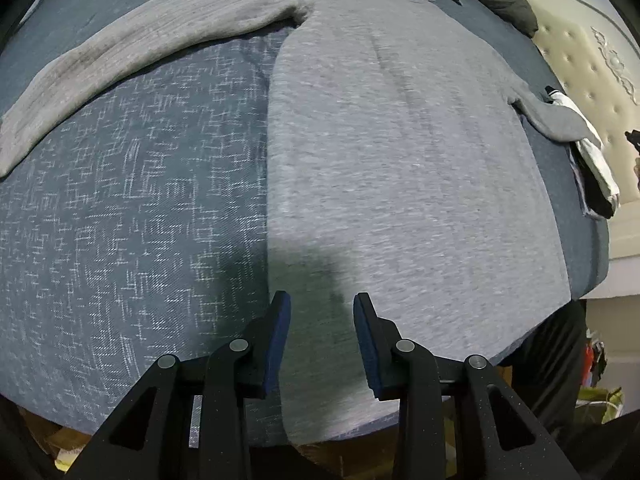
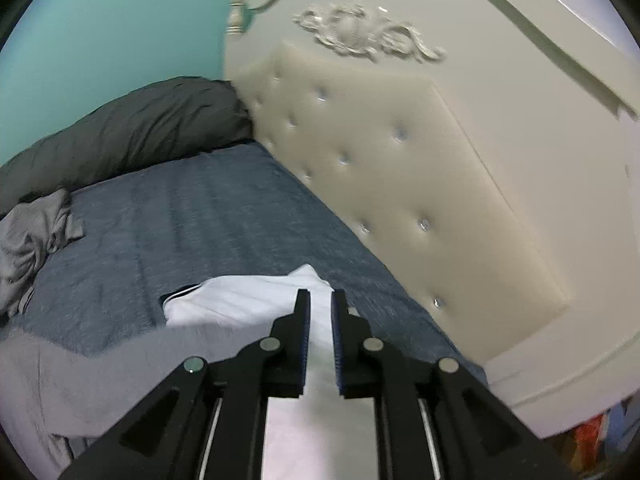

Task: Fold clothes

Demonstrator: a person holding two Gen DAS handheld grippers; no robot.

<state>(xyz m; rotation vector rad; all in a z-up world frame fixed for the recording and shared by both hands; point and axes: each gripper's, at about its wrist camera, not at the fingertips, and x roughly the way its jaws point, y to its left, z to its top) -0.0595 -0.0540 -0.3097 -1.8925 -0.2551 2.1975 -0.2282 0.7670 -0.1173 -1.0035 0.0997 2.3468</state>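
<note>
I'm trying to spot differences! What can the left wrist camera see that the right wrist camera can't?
Only the left wrist view shows the grey sweater's body spread flat, its long sleeve stretched across the blue bedspread, and the left hand-held gripper over the hem, jaws apart with nothing between them.

Only the right wrist view shows the teal wall, the headboard's carved ornament and the right hand-held gripper, with a narrow gap over the white garment.

Both show the bedspread, tufted headboard, dark pillow, crumpled grey clothing and white garment.
</note>
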